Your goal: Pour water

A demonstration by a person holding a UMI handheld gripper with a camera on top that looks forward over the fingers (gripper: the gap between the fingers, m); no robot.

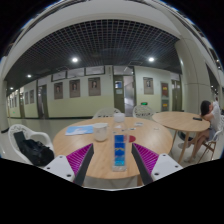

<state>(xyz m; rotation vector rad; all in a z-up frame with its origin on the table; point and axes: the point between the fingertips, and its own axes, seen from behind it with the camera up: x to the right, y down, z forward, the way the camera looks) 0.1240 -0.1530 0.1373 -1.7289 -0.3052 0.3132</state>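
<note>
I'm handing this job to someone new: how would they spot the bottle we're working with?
Find the round wooden table right ahead of the claw. The clear plastic bottle with blue liquid stands upright on it between the open claw's two purple pads. Unlike the pale cup and small red-topped item beyond, it's tall and blue.

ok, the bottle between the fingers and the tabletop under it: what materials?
Bottle: looks like clear plastic, see-through with a blue label; the gripper is open, and the bottle stands between its fingers with gaps on both sides. Table: looks like light wood or wood laminate, an even tan top with a smooth matte finish.
</note>
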